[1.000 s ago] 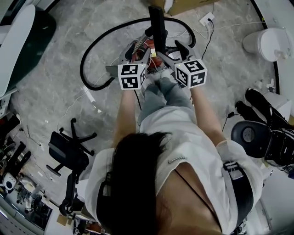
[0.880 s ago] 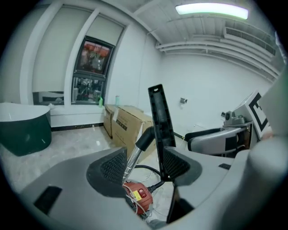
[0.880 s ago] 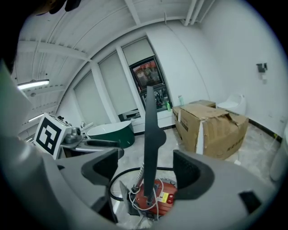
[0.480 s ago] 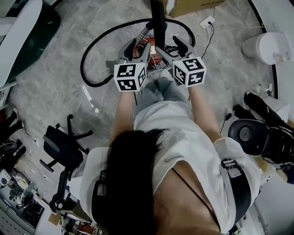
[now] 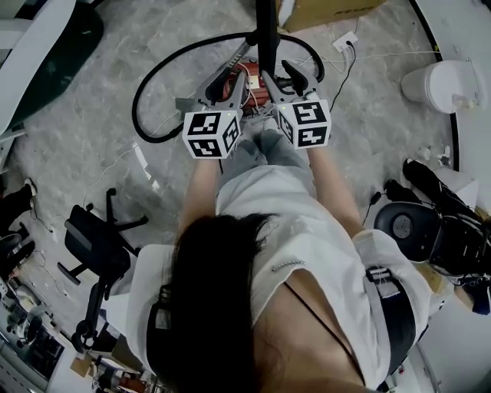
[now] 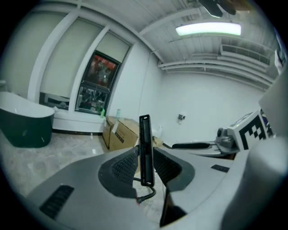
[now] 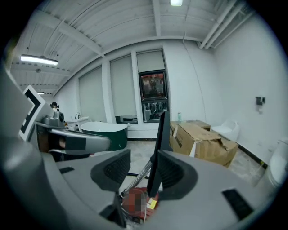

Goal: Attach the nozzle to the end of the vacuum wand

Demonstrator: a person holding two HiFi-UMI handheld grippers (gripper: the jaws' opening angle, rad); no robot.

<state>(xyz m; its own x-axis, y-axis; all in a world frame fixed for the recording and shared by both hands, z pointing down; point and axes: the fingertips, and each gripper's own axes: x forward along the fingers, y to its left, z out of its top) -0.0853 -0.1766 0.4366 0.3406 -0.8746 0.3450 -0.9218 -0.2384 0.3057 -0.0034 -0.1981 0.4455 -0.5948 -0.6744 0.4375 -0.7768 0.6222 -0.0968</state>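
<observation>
A long flat black nozzle (image 5: 265, 34) stands upright between my two grippers, above the red vacuum body (image 5: 228, 86) and its silver tube (image 5: 238, 55). In the left gripper view the nozzle (image 6: 145, 150) faces me broadside, and both pads of the closing left gripper (image 6: 145, 167) touch its edges. In the right gripper view the nozzle (image 7: 157, 152) shows edge-on against one pad (image 7: 173, 170). The right gripper (image 7: 144, 170) is also closing, with a gap still at its other pad. From above, the left gripper (image 5: 229, 80) and right gripper (image 5: 282, 77) flank the nozzle.
A black hose (image 5: 146, 96) loops over the floor left of the vacuum. A power strip (image 5: 343, 37) and cardboard box (image 5: 322, 9) lie beyond. A white bin (image 5: 441, 80) stands far right and an office chair (image 5: 100, 246) at the left. A green tub (image 6: 22, 128) stands far left.
Both grippers have risen toward the camera and drawn closer together around the nozzle, which now runs past the top of the head view. Their jaws have narrowed.
</observation>
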